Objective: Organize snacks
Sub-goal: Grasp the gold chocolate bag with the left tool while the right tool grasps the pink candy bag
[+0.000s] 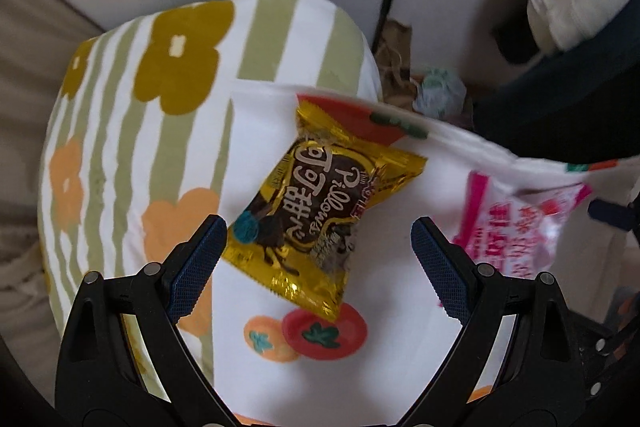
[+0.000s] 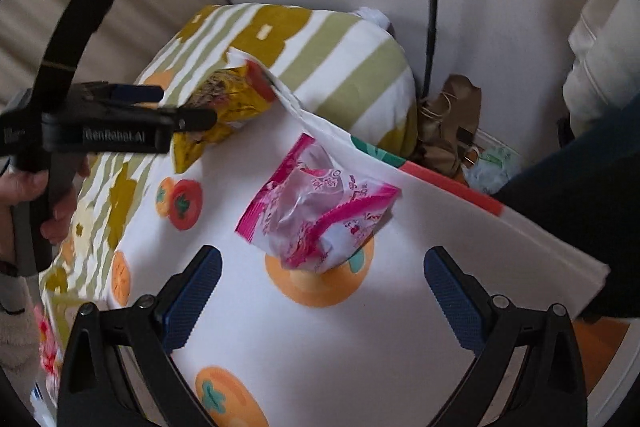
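A gold and brown snack packet [image 1: 320,211] lies on a white folded cloth with persimmon prints [image 1: 392,367]. My left gripper [image 1: 318,227] is open, its blue-padded fingers on either side of the packet's near end, not closed on it. A pink and clear snack packet [image 2: 316,211] lies on the same cloth [image 2: 360,347]; it shows at the right in the left wrist view [image 1: 516,227]. My right gripper [image 2: 322,263] is open just short of it. The left gripper [image 2: 188,119] also shows at the left in the right wrist view, over the gold packet [image 2: 228,107].
A striped, flowered pillow [image 1: 160,107] lies under and behind the cloth. A brown paper bag [image 2: 448,123] and crumpled wrappers [image 1: 440,91] sit by the wall. A dark cable [image 2: 430,7] runs up the wall. A dark garment [image 2: 580,187] is at the right.
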A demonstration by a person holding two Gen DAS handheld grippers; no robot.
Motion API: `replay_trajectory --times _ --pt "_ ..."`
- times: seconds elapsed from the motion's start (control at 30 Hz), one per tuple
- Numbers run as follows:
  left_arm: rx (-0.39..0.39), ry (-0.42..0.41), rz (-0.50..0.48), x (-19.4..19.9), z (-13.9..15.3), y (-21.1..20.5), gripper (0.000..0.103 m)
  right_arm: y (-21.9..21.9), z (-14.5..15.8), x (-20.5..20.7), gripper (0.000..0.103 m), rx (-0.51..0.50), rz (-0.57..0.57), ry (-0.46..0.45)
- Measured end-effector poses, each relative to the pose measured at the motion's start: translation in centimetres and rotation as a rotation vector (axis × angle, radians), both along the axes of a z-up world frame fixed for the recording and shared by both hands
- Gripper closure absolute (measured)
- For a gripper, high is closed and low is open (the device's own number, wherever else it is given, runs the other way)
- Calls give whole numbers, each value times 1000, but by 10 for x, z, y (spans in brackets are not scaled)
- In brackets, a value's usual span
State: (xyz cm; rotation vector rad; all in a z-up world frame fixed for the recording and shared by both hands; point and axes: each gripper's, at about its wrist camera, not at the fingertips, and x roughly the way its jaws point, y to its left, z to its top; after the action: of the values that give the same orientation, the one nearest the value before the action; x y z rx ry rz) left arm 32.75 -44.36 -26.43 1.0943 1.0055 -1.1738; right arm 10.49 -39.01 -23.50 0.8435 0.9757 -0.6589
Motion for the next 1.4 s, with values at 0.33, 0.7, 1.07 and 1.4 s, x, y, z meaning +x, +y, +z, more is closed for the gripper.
replay_trajectory --times 0.33,0.7,1.07,1.4 --pt "9 11 -9 14 -28 -13 12 -8 -23 25 2 0 -109 -7" --pt "-9 -48 -9 9 -37 -7 38 -6 -35 45 3 -42 -96 23" --pt "-19 -50 56 0 -29 9 40 -1 -31 45 48 -92 -7 20" --pt "-63 -73 174 -5 2 34 40 2 -22 33 59 -83 68 -55"
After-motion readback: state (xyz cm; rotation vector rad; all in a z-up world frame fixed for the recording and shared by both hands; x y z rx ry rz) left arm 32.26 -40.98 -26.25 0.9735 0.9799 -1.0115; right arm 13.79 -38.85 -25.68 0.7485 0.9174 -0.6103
